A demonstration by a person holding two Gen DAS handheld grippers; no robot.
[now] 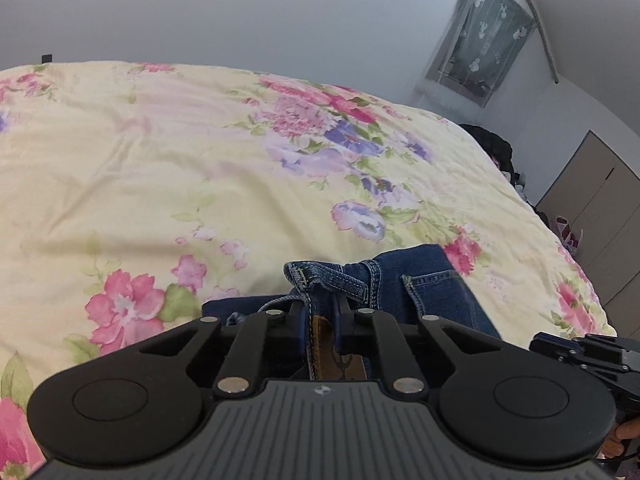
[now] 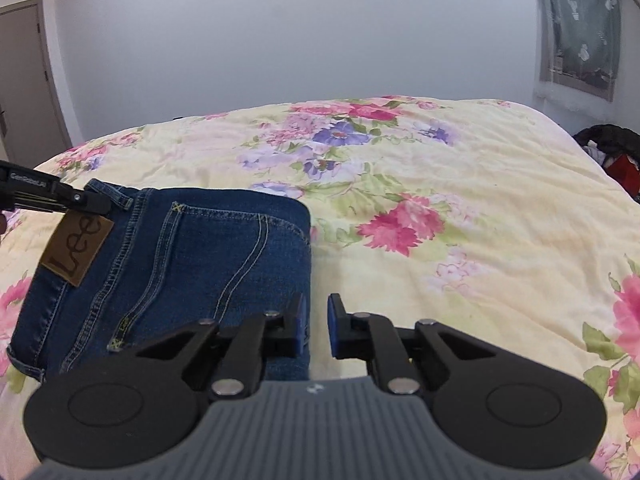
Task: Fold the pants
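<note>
Blue denim jeans [image 2: 192, 264] lie folded into a compact rectangle on the floral bedspread [image 2: 460, 208], a brown Lee patch [image 2: 76, 248] facing up near the waistband. My left gripper [image 1: 320, 308] is shut on the jeans' waistband [image 1: 320, 280] by the patch; it also shows at the left edge of the right wrist view [image 2: 96, 204]. My right gripper [image 2: 316, 320] is open and empty, hovering at the right edge of the folded jeans. Its tip shows at the right edge of the left wrist view [image 1: 538, 340].
The yellow floral bedspread [image 1: 160, 168] covers the whole bed. A dark pile of clothes [image 2: 612, 148] lies past the bed's far right edge. A door [image 2: 24, 80] stands at the left, a curtained window [image 2: 576, 24] at the upper right, and a cabinet [image 1: 596, 216] at the right.
</note>
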